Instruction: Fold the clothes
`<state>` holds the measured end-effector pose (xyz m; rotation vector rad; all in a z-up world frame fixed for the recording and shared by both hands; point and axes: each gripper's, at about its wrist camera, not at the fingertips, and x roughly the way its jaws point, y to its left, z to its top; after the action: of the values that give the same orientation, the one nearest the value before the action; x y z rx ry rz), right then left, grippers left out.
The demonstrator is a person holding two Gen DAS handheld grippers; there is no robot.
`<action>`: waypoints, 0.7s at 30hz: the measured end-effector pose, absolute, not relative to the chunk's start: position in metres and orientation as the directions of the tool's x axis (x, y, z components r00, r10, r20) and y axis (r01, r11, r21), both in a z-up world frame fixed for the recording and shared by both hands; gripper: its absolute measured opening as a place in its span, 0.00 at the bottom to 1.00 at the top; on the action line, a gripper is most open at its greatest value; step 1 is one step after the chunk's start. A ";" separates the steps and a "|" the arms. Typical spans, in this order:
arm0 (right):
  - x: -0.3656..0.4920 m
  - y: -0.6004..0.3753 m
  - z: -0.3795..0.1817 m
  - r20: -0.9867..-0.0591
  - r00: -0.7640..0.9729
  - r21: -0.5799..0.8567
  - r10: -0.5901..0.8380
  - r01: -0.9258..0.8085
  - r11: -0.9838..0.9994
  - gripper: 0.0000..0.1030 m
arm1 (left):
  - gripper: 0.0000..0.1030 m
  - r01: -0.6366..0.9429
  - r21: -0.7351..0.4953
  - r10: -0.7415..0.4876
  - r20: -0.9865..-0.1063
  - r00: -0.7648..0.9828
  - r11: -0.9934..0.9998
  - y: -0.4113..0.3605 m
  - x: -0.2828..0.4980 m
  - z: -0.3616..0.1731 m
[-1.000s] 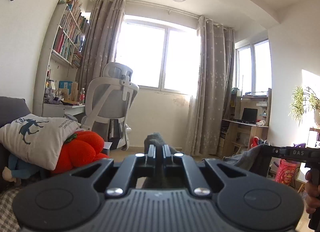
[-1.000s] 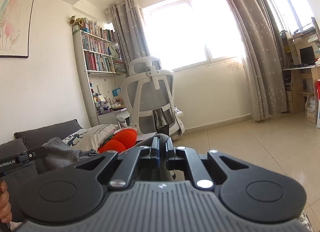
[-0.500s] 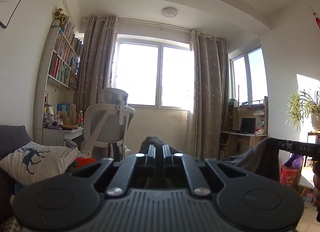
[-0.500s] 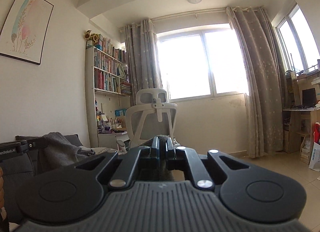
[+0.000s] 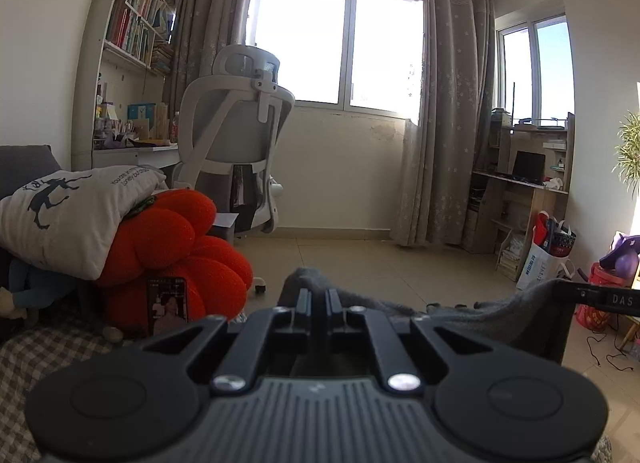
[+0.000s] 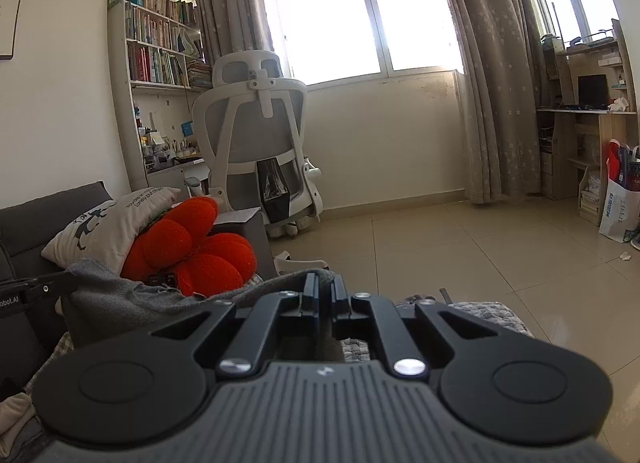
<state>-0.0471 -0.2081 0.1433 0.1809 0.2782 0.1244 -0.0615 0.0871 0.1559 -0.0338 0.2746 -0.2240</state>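
Note:
A grey knit garment (image 5: 500,309) is stretched between my two grippers. My left gripper (image 5: 317,295) is shut on one edge of it; grey cloth bunches above the fingertips. My right gripper (image 6: 325,283) is shut on the other edge, and the garment (image 6: 120,295) runs from it to the left. The right gripper's tip shows at the right edge of the left wrist view (image 5: 600,297); the left gripper's tip shows at the left edge of the right wrist view (image 6: 36,287). The garment's lower part is hidden behind the gripper bodies.
A red flower-shaped cushion (image 5: 176,247) and a white printed pillow (image 5: 68,215) lie on a grey sofa (image 6: 24,223) at the left. A white office chair (image 6: 260,143) stands ahead by a bookshelf (image 6: 160,47). Bags (image 5: 548,251) and a desk (image 5: 520,183) stand at the right on the tiled floor.
Both grippers have come down from a raised position, still holding the garment. The views tilted down from ceiling and window to the floor and cushions.

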 end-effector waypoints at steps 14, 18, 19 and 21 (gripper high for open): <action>0.059 -0.205 0.069 -0.361 0.932 0.131 0.048 0.000 0.991 0.07 | 0.06 0.155 -0.025 -0.154 -0.359 0.921 0.988 0.063 0.065 0.075; 0.090 -0.205 0.052 -0.388 0.921 0.109 0.032 0.012 0.994 0.07 | 0.06 0.132 -0.003 -0.124 -0.378 0.917 0.991 0.057 0.098 0.057; 0.097 -0.205 0.048 -0.395 0.918 0.106 0.029 0.014 0.994 0.07 | 0.06 0.127 -0.005 -0.119 -0.384 0.916 0.992 0.057 0.106 0.053; 0.112 -0.203 0.040 -0.403 0.915 0.096 0.026 0.014 0.995 0.07 | 0.06 0.114 -0.003 -0.106 -0.394 0.913 0.993 0.056 0.120 0.043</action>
<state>0.1117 -0.2033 0.0404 0.0980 0.4157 0.0060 0.1201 0.0559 0.0433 0.0198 0.4043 -0.1134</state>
